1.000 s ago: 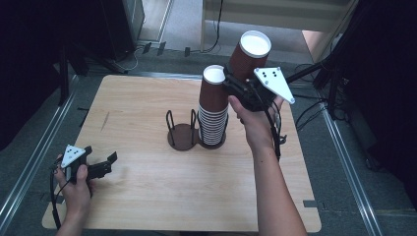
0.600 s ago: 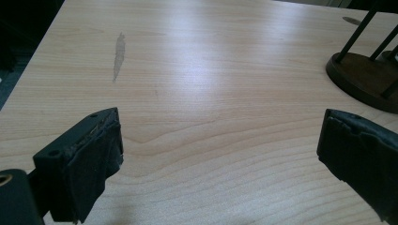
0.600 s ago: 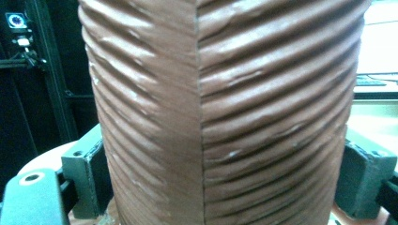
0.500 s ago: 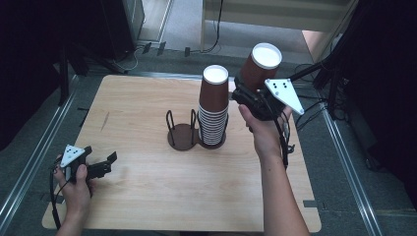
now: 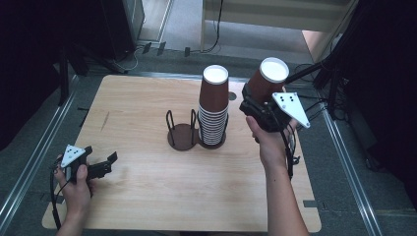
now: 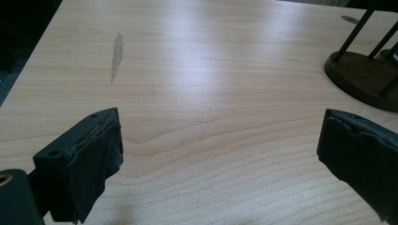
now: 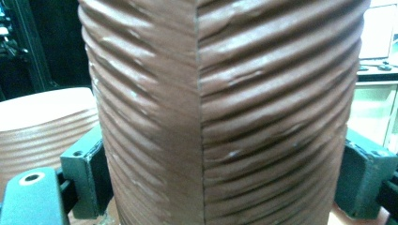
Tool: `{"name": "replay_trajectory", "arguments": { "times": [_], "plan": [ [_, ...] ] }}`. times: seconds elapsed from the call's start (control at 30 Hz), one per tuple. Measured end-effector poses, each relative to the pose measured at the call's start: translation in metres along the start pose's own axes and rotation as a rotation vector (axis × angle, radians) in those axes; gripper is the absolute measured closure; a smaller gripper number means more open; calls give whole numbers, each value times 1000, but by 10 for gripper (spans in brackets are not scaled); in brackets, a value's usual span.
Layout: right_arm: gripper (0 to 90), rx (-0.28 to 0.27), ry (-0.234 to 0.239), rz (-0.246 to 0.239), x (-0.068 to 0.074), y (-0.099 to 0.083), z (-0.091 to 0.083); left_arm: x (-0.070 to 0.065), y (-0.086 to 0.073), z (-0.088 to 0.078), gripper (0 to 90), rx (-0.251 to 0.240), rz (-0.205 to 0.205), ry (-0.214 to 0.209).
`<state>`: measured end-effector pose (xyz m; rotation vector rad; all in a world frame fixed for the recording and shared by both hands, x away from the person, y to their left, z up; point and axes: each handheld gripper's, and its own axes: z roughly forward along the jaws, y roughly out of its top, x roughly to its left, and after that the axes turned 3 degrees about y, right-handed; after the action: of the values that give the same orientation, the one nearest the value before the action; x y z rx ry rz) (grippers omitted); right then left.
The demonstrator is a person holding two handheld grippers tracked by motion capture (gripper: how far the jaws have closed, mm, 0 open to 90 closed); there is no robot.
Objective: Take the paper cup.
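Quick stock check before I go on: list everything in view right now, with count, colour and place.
Held cup: one, brown with white inside, upside down, raised right of the stack.
Cup stack: one, brown, upside down, in the holder's right ring.
Cup holder: one, dark brown base with black wire posts, table centre; left ring empty.
Table: one, light wood, with a grey smear at far left.
Left gripper: black, fingers apart, low at the near left corner.
Right gripper: black, clamped on the held cup.

I see the cup stack [image 5: 213,110] in the holder's [image 5: 183,135] right ring at surface [image 5: 137,123] centre. The single cup [image 5: 265,78] sits right of it, between my right gripper's [image 5: 258,105] jaws. My left gripper [image 5: 101,168] rests near-left.
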<state>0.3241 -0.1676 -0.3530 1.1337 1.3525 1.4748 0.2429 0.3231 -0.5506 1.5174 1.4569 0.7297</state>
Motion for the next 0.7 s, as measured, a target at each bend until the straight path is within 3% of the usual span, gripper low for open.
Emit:
{"name": "replay_trajectory", "arguments": {
  "times": [0.7],
  "plan": [
    [117, 68, -12, 0, -7, -47, -17, 0, 0, 0, 11, 3, 3, -4]
  ]
}}
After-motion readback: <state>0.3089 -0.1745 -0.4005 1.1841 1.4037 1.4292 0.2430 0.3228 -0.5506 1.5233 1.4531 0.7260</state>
